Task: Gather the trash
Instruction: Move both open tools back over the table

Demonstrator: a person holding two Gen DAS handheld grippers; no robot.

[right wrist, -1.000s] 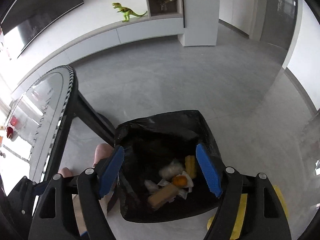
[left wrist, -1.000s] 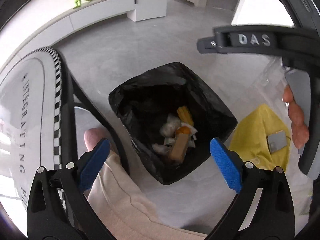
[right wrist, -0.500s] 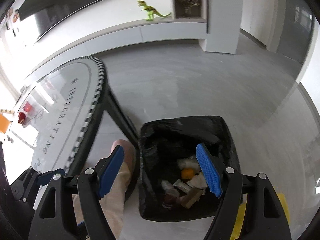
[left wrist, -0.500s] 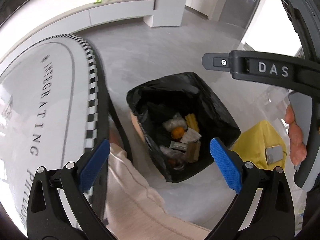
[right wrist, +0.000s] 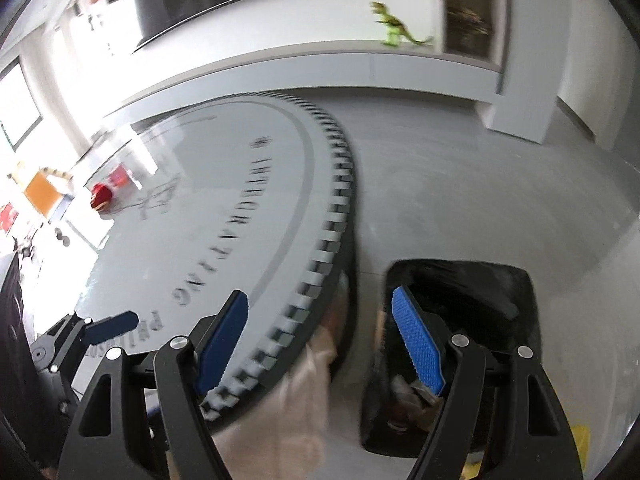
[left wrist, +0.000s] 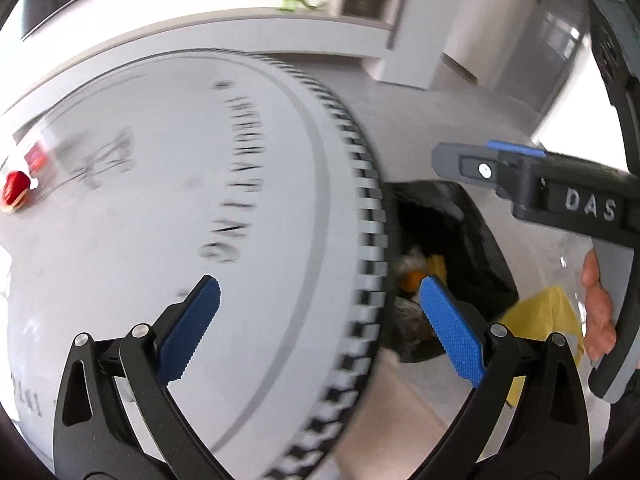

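Observation:
A bin lined with a black bag (left wrist: 472, 240) stands on the floor right of the round table; it also shows in the right wrist view (right wrist: 480, 300). Trash lies inside it, with an orange piece (left wrist: 412, 278) showing. My left gripper (left wrist: 320, 320) is open and empty above the table's edge. My right gripper (right wrist: 320, 336) is open and empty, over the table edge and the bin. The right gripper's finger (left wrist: 520, 176) shows in the left wrist view. A small red object (left wrist: 16, 192) lies at the table's far left; it shows in the right wrist view too (right wrist: 100, 196).
The round grey table (right wrist: 224, 208) has printed letters and a checkered rim. A yellow bag (left wrist: 548, 316) lies on the floor by the bin. A green toy dinosaur (right wrist: 394, 26) stands on the far ledge. My trouser leg (right wrist: 280, 400) is under the table edge.
Both grippers have swung left, away from over the bin toward the table. The table top now fills most of both views. Both stay open and empty.

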